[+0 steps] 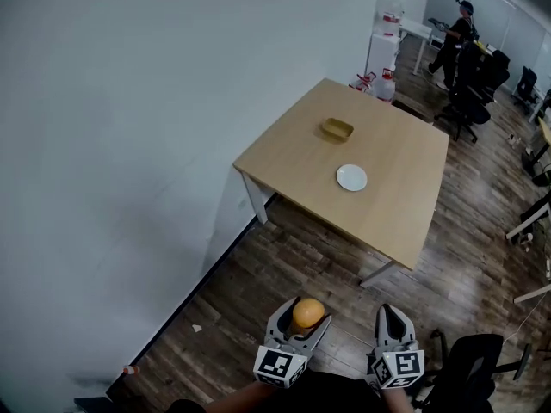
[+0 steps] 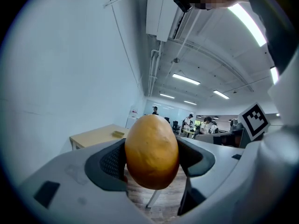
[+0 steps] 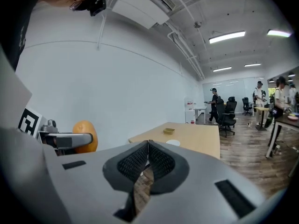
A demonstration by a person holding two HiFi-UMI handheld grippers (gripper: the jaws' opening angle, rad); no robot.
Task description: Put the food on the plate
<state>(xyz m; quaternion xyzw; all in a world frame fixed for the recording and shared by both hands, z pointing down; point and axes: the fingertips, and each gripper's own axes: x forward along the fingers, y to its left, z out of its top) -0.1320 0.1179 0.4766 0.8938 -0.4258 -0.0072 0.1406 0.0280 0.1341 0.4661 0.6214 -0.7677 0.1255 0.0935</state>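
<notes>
My left gripper [image 1: 303, 317] is shut on an orange-brown oval piece of food [image 1: 308, 313], which fills the middle of the left gripper view [image 2: 152, 151]. The same food [image 3: 85, 136] shows at the left of the right gripper view. Beside it, my right gripper [image 1: 392, 320] is shut with nothing between its jaws [image 3: 147, 161]. Both hang over the wooden floor, well short of the table. A small white plate [image 1: 351, 177] lies on the light wooden table [image 1: 392, 205], with a shallow yellow-brown dish [image 1: 337, 129] farther back. The plate [image 3: 172, 143] is also visible in the right gripper view.
A white wall [image 1: 129, 144] runs along the left. Office chairs [image 1: 469, 101] and a person [image 1: 456, 37] stand beyond the table at the far right. A black chair [image 1: 478, 360] is close on my right. A white shelf unit [image 1: 385, 33] stands behind the table.
</notes>
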